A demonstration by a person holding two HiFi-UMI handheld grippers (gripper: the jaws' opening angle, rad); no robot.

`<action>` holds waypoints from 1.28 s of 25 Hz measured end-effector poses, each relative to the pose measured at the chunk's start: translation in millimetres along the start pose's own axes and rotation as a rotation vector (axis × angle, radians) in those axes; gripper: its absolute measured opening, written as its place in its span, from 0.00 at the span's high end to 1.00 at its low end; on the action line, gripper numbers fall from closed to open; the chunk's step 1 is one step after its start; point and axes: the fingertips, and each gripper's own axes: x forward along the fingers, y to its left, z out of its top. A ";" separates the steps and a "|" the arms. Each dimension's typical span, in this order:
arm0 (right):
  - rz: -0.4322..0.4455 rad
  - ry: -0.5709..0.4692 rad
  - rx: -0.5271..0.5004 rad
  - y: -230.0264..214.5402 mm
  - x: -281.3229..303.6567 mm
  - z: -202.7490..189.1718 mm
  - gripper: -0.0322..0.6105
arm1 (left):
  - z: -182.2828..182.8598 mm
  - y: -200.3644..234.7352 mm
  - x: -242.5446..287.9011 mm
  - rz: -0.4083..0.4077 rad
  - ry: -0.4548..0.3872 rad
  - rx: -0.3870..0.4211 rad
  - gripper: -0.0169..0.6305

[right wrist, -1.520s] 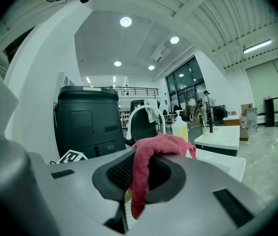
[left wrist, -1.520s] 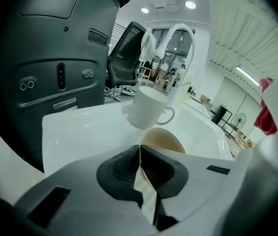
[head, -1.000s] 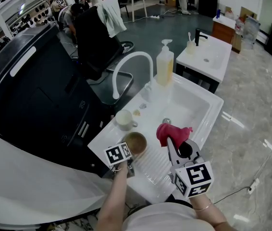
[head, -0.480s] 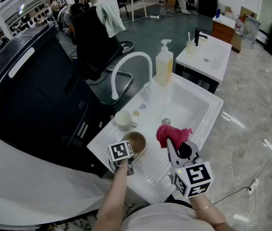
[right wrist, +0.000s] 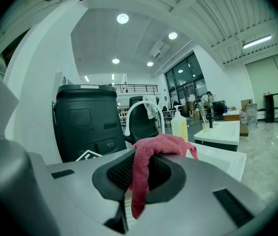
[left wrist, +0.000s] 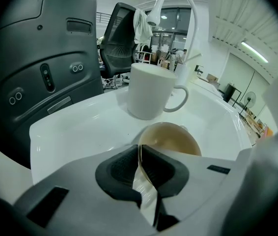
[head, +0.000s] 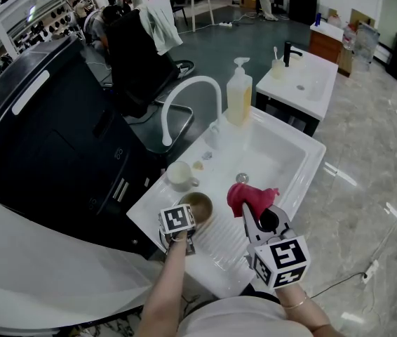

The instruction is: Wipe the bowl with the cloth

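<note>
Head view: the bowl [head: 198, 206] sits on the sink's [head: 311, 153] ribbed drainboard [head: 221, 243], with the mug [head: 179, 174] just behind it and the basin open to its right. The left gripper [head: 186, 225] angles steeply down and the right gripper [head: 249, 213] hovers nearly level. Left gripper view: the jaws pinch the bowl's rim. Right gripper view: the jaws clamp the red cloth [right wrist: 151, 154], apart from the bowl.

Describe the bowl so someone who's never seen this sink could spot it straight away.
Find the white sink with the tall curved white tap. On its flat ledge stands a white mug, and the bowl is just on the near side of it, its rim pinched by the left gripper. It is the only brown dish there, low, with no handle.
</note>
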 end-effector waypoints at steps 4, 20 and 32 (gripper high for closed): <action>0.001 0.001 0.003 -1.5 -1.2 -1.0 0.89 | -3.1 -6.0 0.1 -0.033 0.012 -0.020 0.92; 0.015 0.003 0.017 -0.9 -1.2 -3.3 0.90 | 20.1 1.2 -33.0 -0.054 -0.145 -0.033 0.83; 0.029 -0.008 0.011 4.3 -4.0 2.4 0.89 | 67.8 -2.4 -104.4 -0.087 -0.390 0.015 0.84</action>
